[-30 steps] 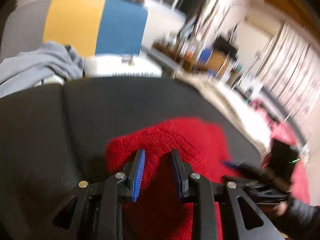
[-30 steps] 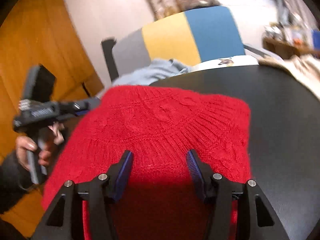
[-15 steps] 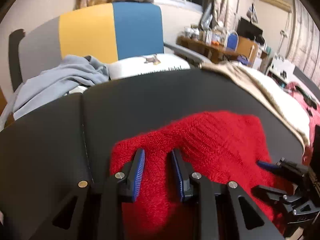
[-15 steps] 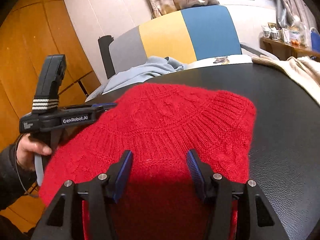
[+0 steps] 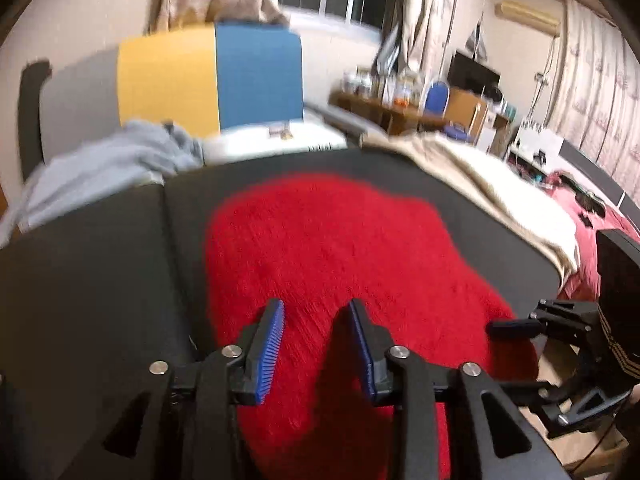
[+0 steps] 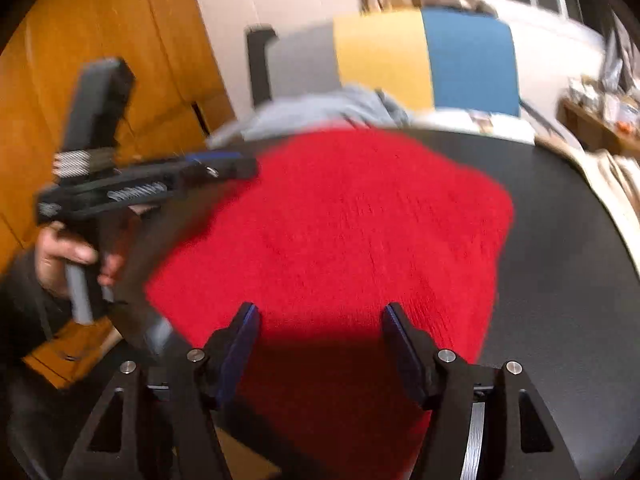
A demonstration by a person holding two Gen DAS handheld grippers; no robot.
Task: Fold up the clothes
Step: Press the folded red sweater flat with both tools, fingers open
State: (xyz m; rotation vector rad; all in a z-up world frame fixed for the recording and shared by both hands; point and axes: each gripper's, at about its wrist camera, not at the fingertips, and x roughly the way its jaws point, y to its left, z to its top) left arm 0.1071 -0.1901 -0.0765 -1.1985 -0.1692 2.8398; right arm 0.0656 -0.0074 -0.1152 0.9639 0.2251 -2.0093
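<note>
A red knitted sweater (image 5: 340, 264) lies spread on the black counter (image 5: 100, 280), its near part running under both grippers toward the cameras. The left gripper (image 5: 316, 320) hovers over the sweater's near portion with its blue-padded fingers (image 5: 272, 344) apart and only red knit showing in the gap between them; whether the tips touch the fabric cannot be told. The right gripper (image 6: 318, 324) is likewise above the near edge of the sweater (image 6: 340, 232), its fingers (image 6: 240, 340) spread wider, nothing clamped between them. In the right wrist view the left gripper (image 6: 224, 164) appears from the side, held by the person's hand (image 6: 68, 256) at the sweater's left edge. In the left wrist view the right gripper (image 5: 516, 326) shows at the sweater's right edge. Beyond the counter stands a chair (image 5: 208, 76) with a grey, yellow and blue back, a light blue garment (image 5: 112, 164) heaped beside it, and a cream blanket (image 5: 480, 184) lies along the counter's right side. Both views are motion-blurred.
</note>
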